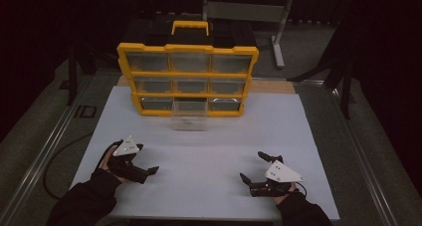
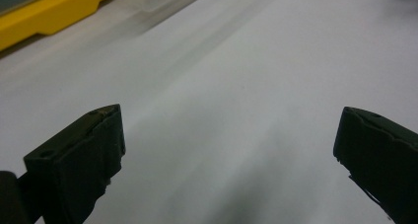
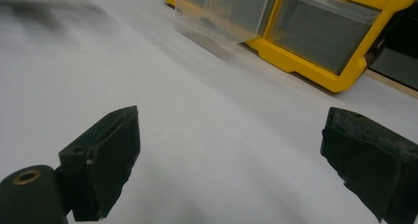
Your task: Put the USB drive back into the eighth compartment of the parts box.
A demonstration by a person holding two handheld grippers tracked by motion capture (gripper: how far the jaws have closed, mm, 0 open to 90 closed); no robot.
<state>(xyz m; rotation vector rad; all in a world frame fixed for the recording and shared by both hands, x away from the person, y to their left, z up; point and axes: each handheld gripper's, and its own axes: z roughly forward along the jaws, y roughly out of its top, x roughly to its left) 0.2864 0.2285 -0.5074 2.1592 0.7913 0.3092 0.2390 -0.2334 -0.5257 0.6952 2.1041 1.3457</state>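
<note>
My left tool [image 1: 149, 159] sits at the lower left of the high view, my right tool [image 1: 251, 167] at the lower right. Both have jaws spread wide and hold nothing. They rest low over the white bench [image 1: 209, 156]. Up in the middle, the small clear plastic drawer [image 1: 189, 115] sticks out of the bottom row of the yellow box of drawers [image 1: 188, 79]. I think it needs pushing in or taking out, and I am far from it.

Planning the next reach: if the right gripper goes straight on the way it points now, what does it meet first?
Probably nothing soon: the right gripper, jaws open, faces bare white table, with the pulled-out clear drawer off-line.
</note>
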